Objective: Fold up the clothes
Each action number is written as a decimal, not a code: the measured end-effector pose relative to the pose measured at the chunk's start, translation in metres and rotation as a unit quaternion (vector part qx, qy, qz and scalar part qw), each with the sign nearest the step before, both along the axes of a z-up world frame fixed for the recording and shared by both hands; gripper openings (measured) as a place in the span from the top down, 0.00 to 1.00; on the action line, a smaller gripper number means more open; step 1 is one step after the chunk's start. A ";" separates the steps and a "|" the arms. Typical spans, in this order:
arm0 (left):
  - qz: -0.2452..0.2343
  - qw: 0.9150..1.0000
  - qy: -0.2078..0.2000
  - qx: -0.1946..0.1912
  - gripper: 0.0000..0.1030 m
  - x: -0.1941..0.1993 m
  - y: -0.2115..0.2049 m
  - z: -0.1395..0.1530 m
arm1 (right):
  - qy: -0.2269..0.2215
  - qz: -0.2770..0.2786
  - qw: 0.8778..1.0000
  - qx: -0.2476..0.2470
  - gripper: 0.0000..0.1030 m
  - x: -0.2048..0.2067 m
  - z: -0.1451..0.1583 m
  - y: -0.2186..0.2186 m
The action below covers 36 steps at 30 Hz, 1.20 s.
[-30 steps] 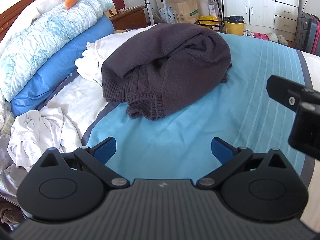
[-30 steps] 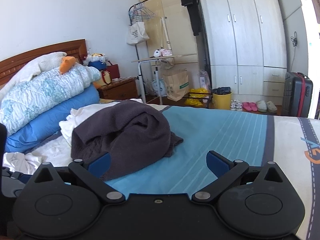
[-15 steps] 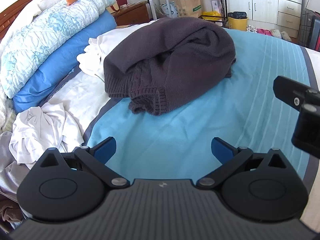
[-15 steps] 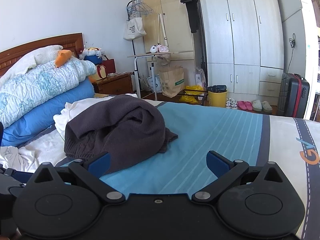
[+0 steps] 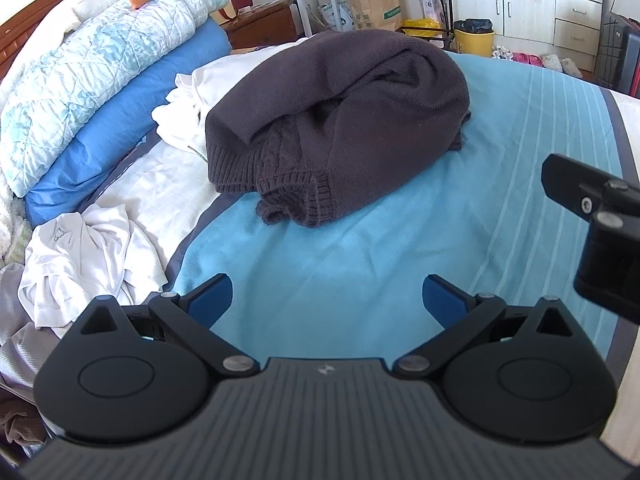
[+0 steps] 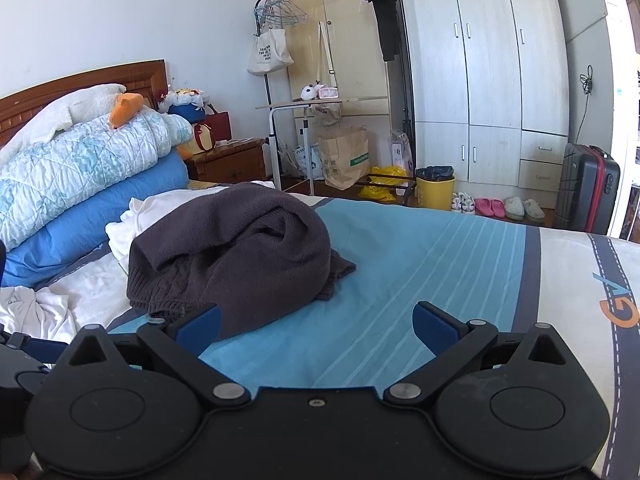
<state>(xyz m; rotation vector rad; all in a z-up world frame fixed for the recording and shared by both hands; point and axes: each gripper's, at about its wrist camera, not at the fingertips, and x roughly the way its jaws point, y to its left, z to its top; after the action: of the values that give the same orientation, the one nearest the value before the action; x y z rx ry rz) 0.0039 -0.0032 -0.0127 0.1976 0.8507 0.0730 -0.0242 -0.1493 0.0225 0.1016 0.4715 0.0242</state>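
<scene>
Since the dark knit sweater (image 5: 340,128) lies bunched in a heap on the bed (image 5: 400,260), toward its headboard side, and each hand-held gripper, left (image 5: 326,296) and right (image 6: 316,330), hovers wide and empty short of it, the best start is probably pinching the ribbed hem (image 5: 296,200) and spreading it flat.

Blue striped bed (image 5: 420,248), dark sweater (image 5: 340,120), white shirt (image 5: 84,256) on it

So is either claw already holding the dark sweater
No, the left claw and the right claw are both open and empty, short of the dark sweater heaped on the bed.
</scene>
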 end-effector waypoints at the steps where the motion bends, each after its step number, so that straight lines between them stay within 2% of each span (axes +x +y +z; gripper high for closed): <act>1: 0.001 1.000 0.000 0.000 0.00 0.000 0.000 0.000 | 0.001 0.000 1.000 0.000 0.00 0.000 0.000 0.000; 23: 0.001 1.000 0.016 0.007 0.00 0.005 0.001 -0.009 | 0.018 0.007 1.000 0.003 0.00 0.004 -0.006 0.000; 25: 0.003 1.000 0.018 0.006 0.00 0.006 0.003 -0.011 | 0.022 0.011 1.000 0.018 0.00 0.005 -0.007 -0.003; 31: 0.003 1.000 0.016 -0.001 0.00 0.013 0.009 -0.016 | 0.036 0.011 0.992 0.120 0.00 0.012 -0.016 -0.023; 36: 0.000 1.000 -0.001 -0.028 0.00 0.026 0.022 -0.014 | 0.065 -0.017 0.985 0.158 0.00 0.021 -0.038 -0.039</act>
<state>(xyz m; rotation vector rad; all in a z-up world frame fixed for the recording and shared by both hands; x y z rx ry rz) 0.0300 0.0184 -0.0267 0.1445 0.8508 0.0501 -0.0036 -0.1888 -0.0155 0.4238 0.5942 0.0599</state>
